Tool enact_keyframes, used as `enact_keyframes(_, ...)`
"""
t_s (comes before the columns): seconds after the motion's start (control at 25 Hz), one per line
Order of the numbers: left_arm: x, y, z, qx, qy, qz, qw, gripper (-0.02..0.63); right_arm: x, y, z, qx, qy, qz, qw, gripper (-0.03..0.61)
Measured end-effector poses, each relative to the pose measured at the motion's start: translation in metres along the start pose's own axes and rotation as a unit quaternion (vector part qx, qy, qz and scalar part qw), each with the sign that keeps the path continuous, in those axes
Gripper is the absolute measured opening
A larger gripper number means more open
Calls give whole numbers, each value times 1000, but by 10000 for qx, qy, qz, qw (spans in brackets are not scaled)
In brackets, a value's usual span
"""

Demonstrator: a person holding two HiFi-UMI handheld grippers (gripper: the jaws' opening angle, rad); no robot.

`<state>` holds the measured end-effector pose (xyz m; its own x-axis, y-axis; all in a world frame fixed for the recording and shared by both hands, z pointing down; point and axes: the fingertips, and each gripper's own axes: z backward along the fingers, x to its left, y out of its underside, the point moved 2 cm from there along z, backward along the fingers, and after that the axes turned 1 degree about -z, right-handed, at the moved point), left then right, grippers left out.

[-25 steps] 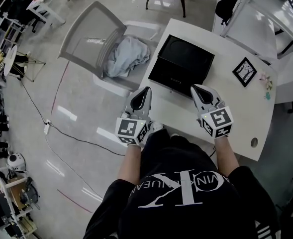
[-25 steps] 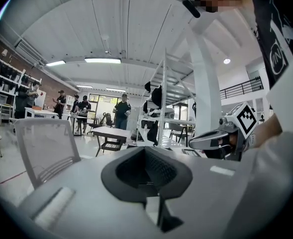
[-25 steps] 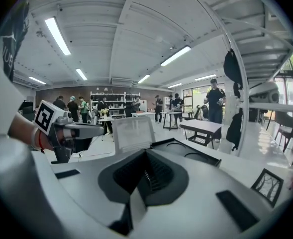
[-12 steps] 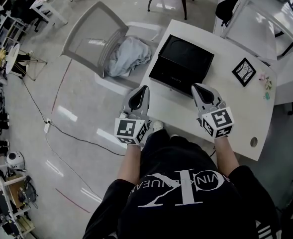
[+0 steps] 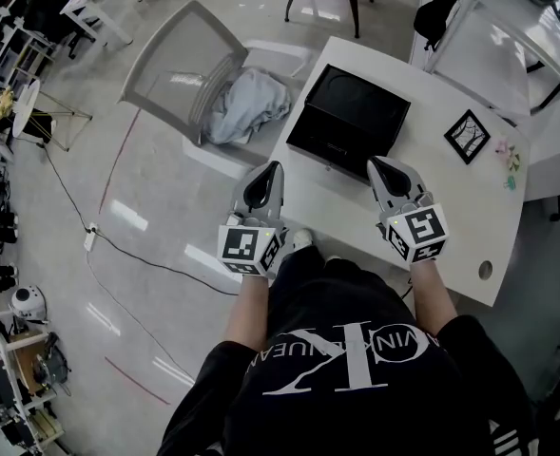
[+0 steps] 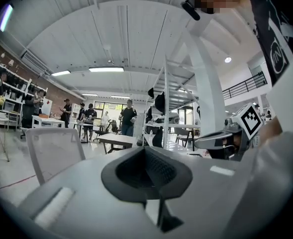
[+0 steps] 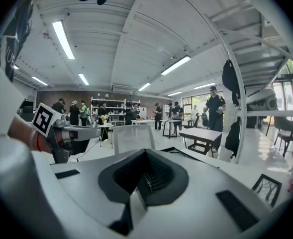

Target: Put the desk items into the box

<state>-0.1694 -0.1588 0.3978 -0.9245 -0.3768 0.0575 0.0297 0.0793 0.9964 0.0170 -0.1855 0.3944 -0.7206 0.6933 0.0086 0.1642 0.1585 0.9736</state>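
1. White desk (image 5: 432, 188) with rounded corners, on a glossy pale floor in a wide workshop hall.
2. Nearest, held over the desk's near edge: left gripper (image 5: 274, 173) at the near left corner, right gripper (image 5: 378, 169) further along the same edge. Well apart from each other, both pointing towards the box.
3. Left gripper's jaws pressed together with nothing between them; right gripper likewise closed and empty.
4. Off to the side, close to the near right corner, a round hole (image 5: 486, 271) in the desk top.
5. Just beyond the gripper tips, black box (image 5: 348, 122), open-topped, lying along the desk's left edge toward the far left corner.
6. Toward the right edge, small black picture frame (image 5: 468, 137) lying flat. Just past it, at the edge itself, a few pastel bits (image 5: 508, 156), too small to tell apart.
7. Off the desk's left edge, grey chair (image 5: 180, 69) with a pale cloth (image 5: 246, 103) heaped on its seat.
8. Farthest, black bag (image 5: 434, 12) hanging on a white rack past the far edge.
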Motion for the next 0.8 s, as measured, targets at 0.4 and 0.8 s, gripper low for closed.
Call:
enact_keyframes(0.4,-2,-4,2,-77,-28,-43,10000,11,-1,0,5,-89,36,10,10000,14)
enact_keyframes(0.8,-1,-8,4,-128,-74,-42,9999,9,-3,-3,7,-182,70,-27,9998,14)
